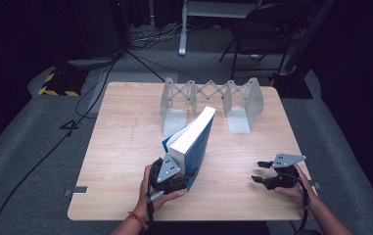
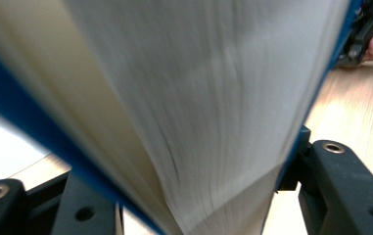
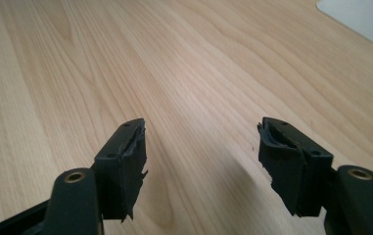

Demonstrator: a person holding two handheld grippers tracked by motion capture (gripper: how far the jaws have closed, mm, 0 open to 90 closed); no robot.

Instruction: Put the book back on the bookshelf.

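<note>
The blue-covered book (image 1: pixel 192 141) stands tilted on the surface (image 1: pixel 125 161), just in front of the grey expanding rack (image 1: pixel 208 100), long axis pointing up toward it. The left tool (image 1: pixel 174 177) pinches its near end. The right tool (image 1: pixel 261 172), spread and empty, hovers well right of the book. Transfer appears underway; next, lift and slot it into the rack.

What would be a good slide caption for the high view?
Left hand-held gripper clamps a thick blue-covered book tilted above the wooden table; right hand-held gripper open.

My thick blue-covered book (image 1: pixel 192 143) stands tilted, white pages toward me, its lower end clamped in my left tongs (image 1: pixel 173 177).
</note>
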